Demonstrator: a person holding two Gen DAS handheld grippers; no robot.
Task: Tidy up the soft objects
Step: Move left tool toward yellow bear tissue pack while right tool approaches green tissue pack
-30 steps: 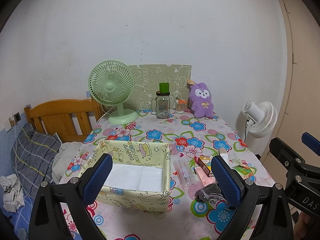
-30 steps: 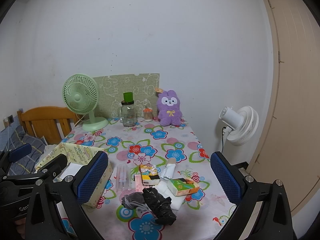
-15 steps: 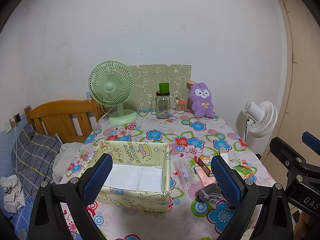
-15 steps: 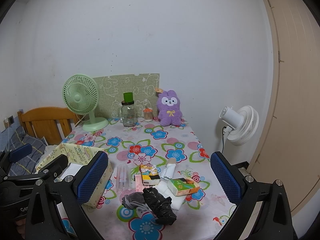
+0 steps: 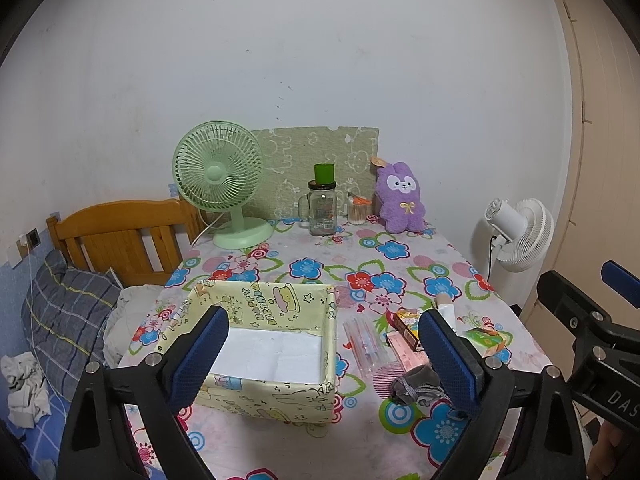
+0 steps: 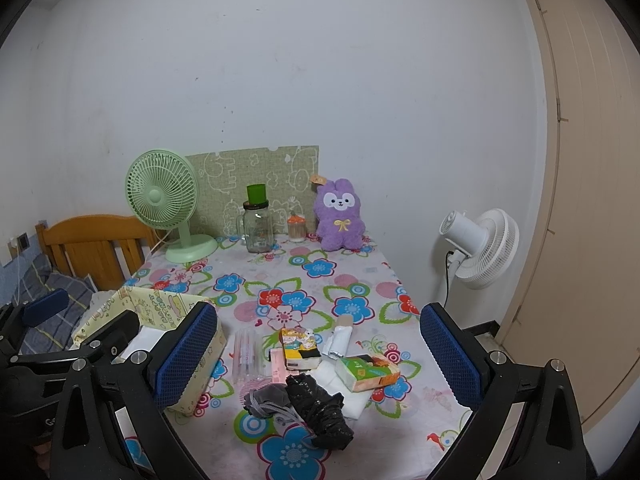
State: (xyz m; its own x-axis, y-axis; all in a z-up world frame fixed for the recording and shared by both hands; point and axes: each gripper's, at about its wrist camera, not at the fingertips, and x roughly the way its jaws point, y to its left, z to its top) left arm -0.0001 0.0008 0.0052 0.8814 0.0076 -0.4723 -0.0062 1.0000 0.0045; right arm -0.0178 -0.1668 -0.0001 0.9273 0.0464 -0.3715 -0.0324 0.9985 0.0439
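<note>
A yellow fabric storage box (image 5: 264,340) with a white bottom stands open on the flowered table, in front of my open, empty left gripper (image 5: 324,360). It shows at the left of the right wrist view (image 6: 160,312). My right gripper (image 6: 320,356) is open and empty above a pile at the near right: a grey cloth pouch (image 6: 266,398), a black crumpled bag (image 6: 320,408), a green tissue pack (image 6: 366,372), a white cloth (image 6: 340,340), a yellow pack (image 6: 300,346) and a clear tube pack (image 6: 246,354). A purple plush rabbit (image 6: 340,216) sits at the table's far edge.
A green desk fan (image 5: 220,184), a glass jar with a green cup on it (image 5: 322,208), a small toothpick jar (image 5: 357,212) and a green board stand along the wall. A white floor fan (image 6: 480,246) stands right of the table, a wooden bed (image 5: 112,236) to its left.
</note>
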